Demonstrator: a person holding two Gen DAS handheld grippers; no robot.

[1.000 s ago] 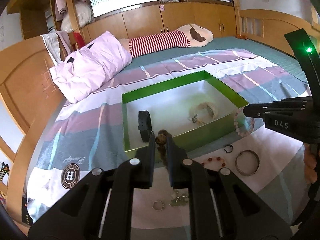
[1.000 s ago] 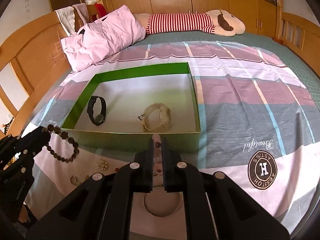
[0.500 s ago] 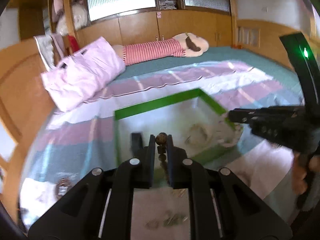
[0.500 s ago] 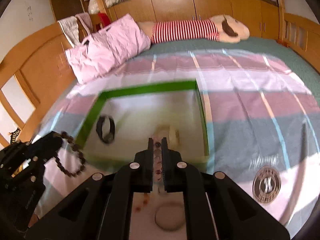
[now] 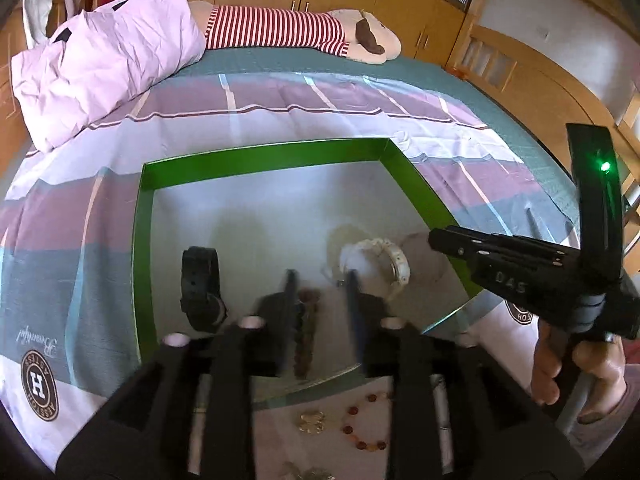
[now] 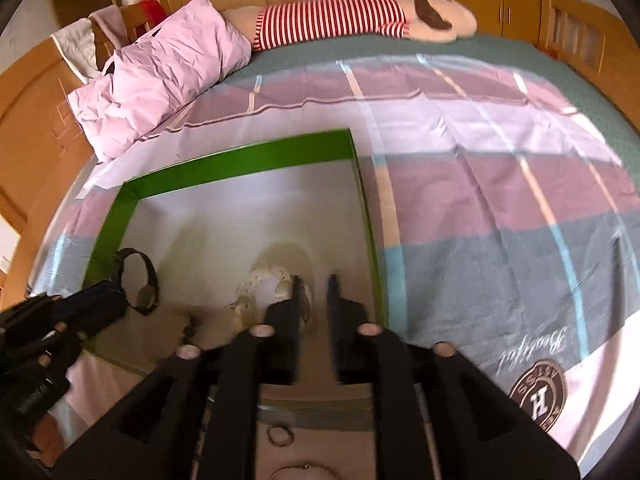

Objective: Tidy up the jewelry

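Observation:
A green box (image 5: 264, 156) with a pale floor lies on the striped bedspread. It holds a black watch (image 5: 200, 280) and a white watch (image 5: 380, 260). My left gripper (image 5: 320, 280) hangs over the box floor, its jaws opening. A brown bead bracelet (image 5: 306, 320) is blurred between its fingers, loose from the pads. My right gripper (image 6: 314, 284) is over the box (image 6: 240, 160) near its right wall, beside the white watch (image 6: 264, 284). Its jaws are opening and nothing clear shows between them. The pink bead bracelet cannot be made out.
On the bedspread in front of the box lie a red bead bracelet (image 5: 364, 420), a gold piece (image 5: 312, 424), a small ring (image 6: 280, 436) and a metal bangle (image 6: 304, 470). A pink pillow (image 5: 100, 52) and a striped plush toy (image 5: 280, 28) lie at the head of the bed.
Both grippers moved forward from in front of the box to over its floor and tipped downward. Their jaws parted, and the brown bracelet came loose from the left pads.

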